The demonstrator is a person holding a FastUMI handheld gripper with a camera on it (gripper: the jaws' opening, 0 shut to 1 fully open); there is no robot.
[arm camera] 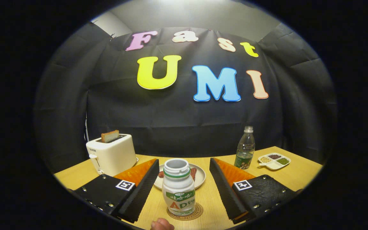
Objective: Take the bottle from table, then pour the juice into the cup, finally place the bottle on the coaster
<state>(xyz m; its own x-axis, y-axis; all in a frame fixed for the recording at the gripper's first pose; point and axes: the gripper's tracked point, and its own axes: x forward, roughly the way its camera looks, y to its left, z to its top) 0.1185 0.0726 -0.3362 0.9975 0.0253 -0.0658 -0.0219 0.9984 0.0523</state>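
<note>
Gripper view — bottle (178, 187) white, uncapped, upright

**Colours and patterns on record**

The bottle (178, 188) was white with a green neck band and green-and-orange label. The coaster (184, 214) was tan. The toaster (111, 155), upper left, was cream. The table (299, 175) showed light wood grain. The plate (200, 179) was pale beige.

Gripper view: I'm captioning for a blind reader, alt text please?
An uncapped white bottle stands on a round coaster between the open gripper fingers, untouched. Beyond it lie a plate, a toaster holding toast, a clear bottle and a divided dish.
</note>
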